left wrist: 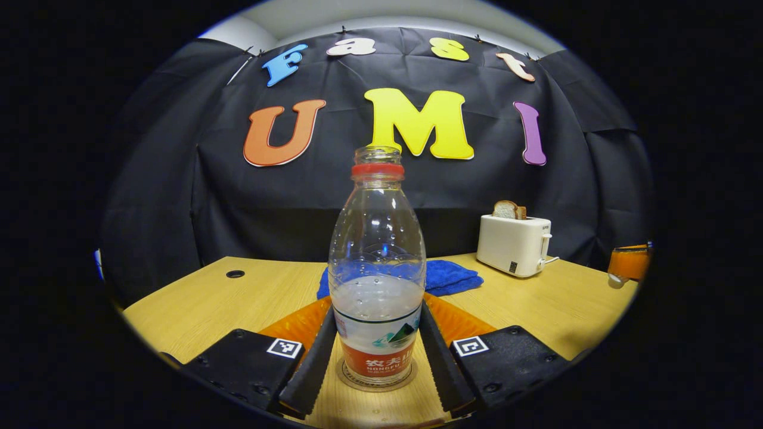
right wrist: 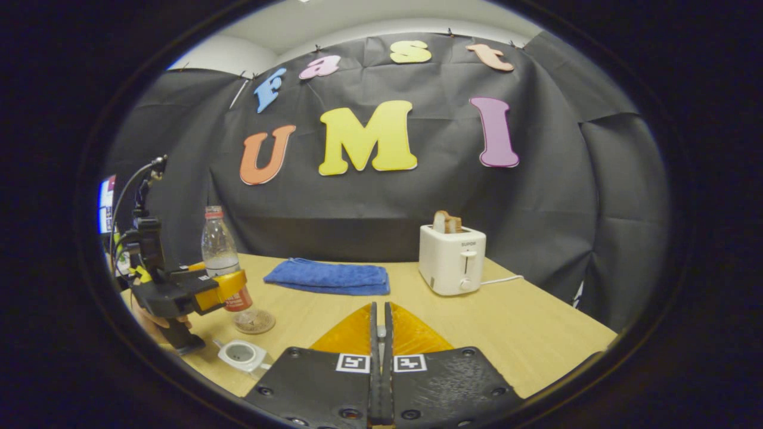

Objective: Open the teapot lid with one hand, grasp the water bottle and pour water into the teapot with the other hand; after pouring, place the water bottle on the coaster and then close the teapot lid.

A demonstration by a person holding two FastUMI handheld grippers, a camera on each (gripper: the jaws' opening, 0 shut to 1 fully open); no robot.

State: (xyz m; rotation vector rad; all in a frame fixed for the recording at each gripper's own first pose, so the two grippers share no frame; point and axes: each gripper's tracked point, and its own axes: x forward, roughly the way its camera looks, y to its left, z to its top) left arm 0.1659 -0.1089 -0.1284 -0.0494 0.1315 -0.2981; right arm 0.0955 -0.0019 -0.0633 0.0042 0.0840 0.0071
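Water bottle (left wrist: 377, 268) upright at centre frame in the left gripper view, long axis vertical, standing over the coaster (left wrist: 377, 381) on the bench (left wrist: 197, 298). Left gripper (left wrist: 377, 357) clasping the bottle's lower body between both fingers. Right gripper (right wrist: 380, 357) pressed shut on nothing, lower centre, well apart from the bottle.
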